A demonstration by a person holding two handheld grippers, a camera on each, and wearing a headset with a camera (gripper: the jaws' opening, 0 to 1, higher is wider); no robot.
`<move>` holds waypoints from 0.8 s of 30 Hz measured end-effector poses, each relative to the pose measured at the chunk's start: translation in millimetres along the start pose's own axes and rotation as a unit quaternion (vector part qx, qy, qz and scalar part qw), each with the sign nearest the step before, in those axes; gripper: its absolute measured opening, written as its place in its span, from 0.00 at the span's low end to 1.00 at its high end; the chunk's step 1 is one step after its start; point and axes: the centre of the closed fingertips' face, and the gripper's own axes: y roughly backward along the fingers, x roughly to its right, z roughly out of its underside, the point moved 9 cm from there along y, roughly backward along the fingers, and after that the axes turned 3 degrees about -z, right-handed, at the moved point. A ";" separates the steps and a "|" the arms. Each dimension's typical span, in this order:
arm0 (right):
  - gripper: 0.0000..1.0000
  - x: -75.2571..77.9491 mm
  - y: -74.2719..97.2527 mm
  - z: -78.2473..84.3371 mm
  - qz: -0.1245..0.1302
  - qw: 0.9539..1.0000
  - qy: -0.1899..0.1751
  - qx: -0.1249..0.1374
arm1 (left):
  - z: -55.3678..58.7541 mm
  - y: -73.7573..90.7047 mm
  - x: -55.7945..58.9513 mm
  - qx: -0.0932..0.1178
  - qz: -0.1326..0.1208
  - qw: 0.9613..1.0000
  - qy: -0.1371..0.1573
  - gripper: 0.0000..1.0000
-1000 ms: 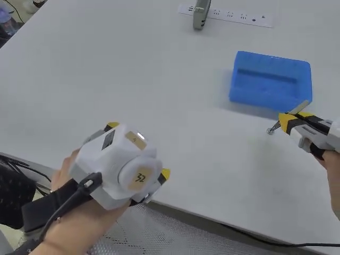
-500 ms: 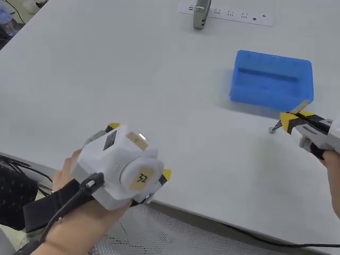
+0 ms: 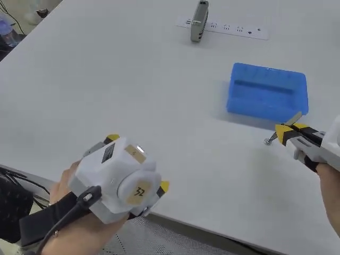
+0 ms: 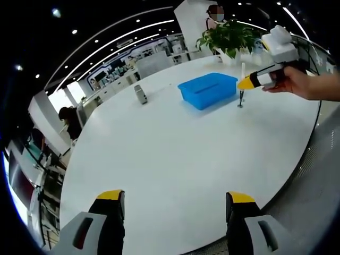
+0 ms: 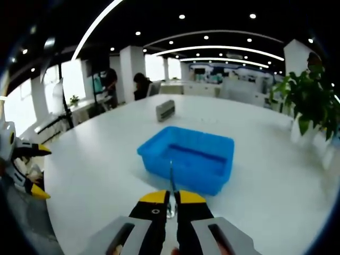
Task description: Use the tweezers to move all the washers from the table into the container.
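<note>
The right gripper (image 3: 288, 132), jaws pressed together on the tweezers (image 3: 274, 136), holds their tips down at the tabletop (image 3: 159, 90), just in front of the near wall of the container (image 3: 265, 109) and toward the right edge. What looks like a washer (image 3: 268, 141), a small grey speck, sits at the tips on the white surface. It is too small to tell whether it is pinched or merely touched. The blue container stands open, its floor plain in the right gripper view. The left gripper (image 4: 175, 195), jaws spread and holding nothing, hovers over the near edge of the tabletop, well apart from the work.

The step in hand appears to be the pick-up of a washer beside the container. The next move would call for a firm squeeze on the tweezers, a short lift clear of the near wall, and a release over the container's floor. A washer this small could slip from the tips on the way.
</note>
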 end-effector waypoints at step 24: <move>0.02 -6.0 8.2 -26.2 -0.031 0.999 0.009 0.001 | -0.7 1.4 -0.6 0.006 -0.001 1.000 0.002 0.79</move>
